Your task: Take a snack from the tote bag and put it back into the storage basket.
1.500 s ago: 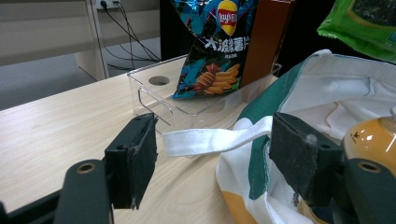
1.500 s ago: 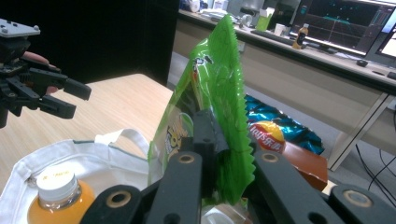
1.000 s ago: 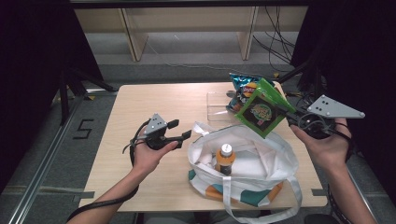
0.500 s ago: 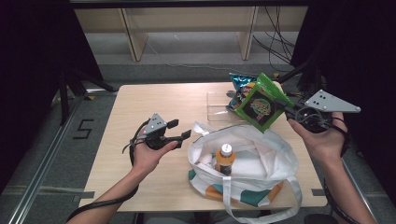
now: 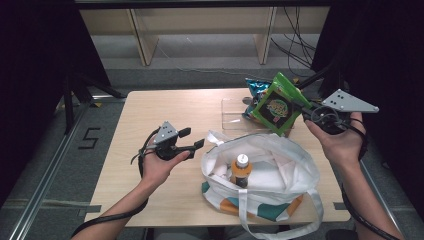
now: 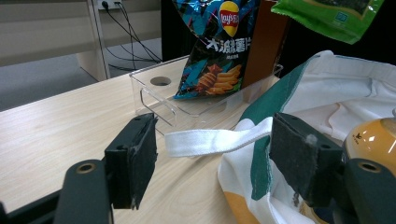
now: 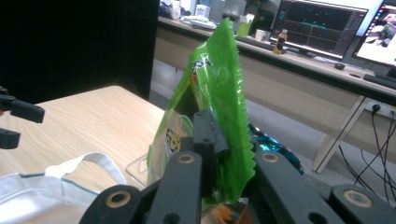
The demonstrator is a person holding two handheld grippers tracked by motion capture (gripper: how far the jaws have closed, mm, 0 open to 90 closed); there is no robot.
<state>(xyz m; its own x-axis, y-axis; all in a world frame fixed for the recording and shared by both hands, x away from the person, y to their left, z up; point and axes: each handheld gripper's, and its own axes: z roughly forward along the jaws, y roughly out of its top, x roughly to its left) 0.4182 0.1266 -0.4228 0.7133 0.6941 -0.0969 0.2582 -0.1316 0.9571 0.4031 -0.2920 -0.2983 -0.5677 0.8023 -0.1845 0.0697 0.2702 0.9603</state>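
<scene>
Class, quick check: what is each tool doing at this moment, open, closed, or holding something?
Left tool: open, holding nothing, the white bag strap lies just beyond its jaws.
Right tool: closed on the green snack bag, held up in the air.

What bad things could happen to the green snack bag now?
The right gripper pinches the green snack bag only by its edge, so it might slip and drop onto the clear tray or table. The tote bag has a soft, sagging mouth, and the open left gripper is not holding its strap, so the snack could catch on the rim. An orange bottle already stands inside and might tip.
</scene>
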